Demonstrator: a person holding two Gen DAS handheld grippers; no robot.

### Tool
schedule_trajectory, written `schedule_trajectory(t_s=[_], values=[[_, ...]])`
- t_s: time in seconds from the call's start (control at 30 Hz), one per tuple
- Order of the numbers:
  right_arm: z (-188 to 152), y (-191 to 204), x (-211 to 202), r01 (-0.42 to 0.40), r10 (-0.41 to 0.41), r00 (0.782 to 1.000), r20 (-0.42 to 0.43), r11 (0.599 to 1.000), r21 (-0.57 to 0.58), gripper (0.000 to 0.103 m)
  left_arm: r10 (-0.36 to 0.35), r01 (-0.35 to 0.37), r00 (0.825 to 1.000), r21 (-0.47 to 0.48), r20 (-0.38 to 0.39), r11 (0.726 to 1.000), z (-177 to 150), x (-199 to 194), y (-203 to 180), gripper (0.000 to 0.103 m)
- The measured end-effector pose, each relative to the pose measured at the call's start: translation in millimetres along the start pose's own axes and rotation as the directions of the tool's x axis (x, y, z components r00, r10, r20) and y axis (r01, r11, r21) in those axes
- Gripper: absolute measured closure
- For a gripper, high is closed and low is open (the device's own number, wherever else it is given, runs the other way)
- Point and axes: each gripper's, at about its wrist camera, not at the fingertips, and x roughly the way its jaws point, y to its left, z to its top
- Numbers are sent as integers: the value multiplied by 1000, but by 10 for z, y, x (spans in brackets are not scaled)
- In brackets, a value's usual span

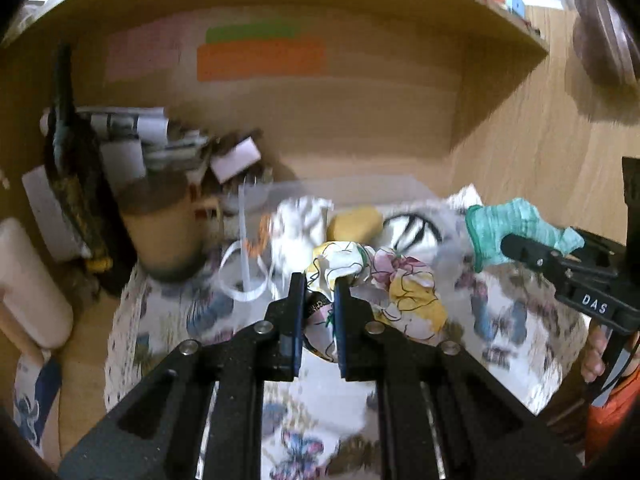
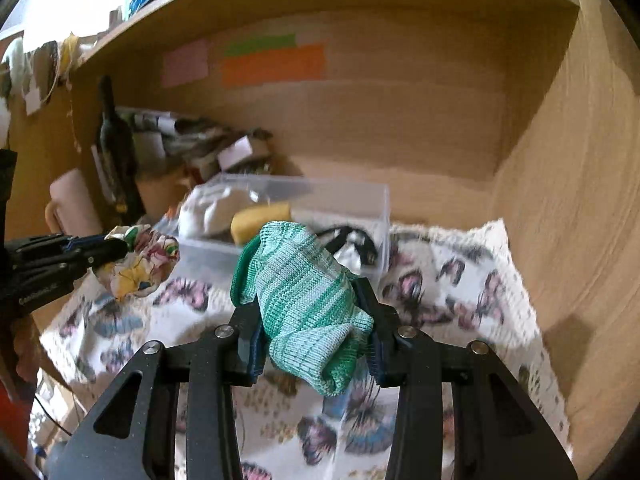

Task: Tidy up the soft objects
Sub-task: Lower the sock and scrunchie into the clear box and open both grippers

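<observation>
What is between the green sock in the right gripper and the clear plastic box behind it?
In the right wrist view, only a strip of butterfly cloth shows between the green sock and the clear box.

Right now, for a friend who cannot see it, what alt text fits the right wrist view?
The right tool grips a green striped sock above a butterfly-print cloth. Ahead stands a clear plastic box holding soft items, and at left the left tool holds a floral fabric bundle.
</observation>
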Motion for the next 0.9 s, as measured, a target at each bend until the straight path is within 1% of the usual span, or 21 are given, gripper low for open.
schedule_trajectory(t_s=[0.1, 0.23, 0.37, 0.5, 0.63, 0.73, 0.83, 0.87, 0.9], values=[[121, -60, 55, -5, 5, 1000, 17, 1000, 6, 67, -13, 13, 1000, -22, 14, 1000, 151, 86, 52, 90], [260, -97, 170, -11, 10, 1000, 27, 1000, 11, 67, 4, -3, 1000, -32, 27, 999, 287, 245, 78, 90], [353, -98, 364, -24, 24, 1000, 10, 1000, 1, 67, 12, -12, 1000, -37, 10, 999, 355, 507, 80, 90], [388, -71, 645, -59, 59, 997, -44, 998, 1, 67, 36, -37, 999, -34, -35, 999, 380, 836, 64, 90], [372, -29, 916, -89, 89, 990, -106, 996, 4, 67, 89, -90, 995, -6, -44, 996, 358, 1036, 12, 90], [331, 11, 1077, -89, 86, 985, -150, 996, -8, 67, 101, -100, 993, 18, -54, 995, 329, 1114, -20, 90], [304, 8, 1158, -81, 77, 982, -174, 997, -14, 66, 115, -112, 991, 50, -66, 992, 296, 1149, -64, 90], [296, -1, 1172, -76, 73, 981, -180, 997, -14, 64, 117, -113, 991, 57, -68, 992, 289, 1159, -74, 90], [288, -10, 1175, -66, 63, 981, -181, 998, -14, 64, 119, -115, 991, 62, -68, 992, 284, 1162, -84, 88]])
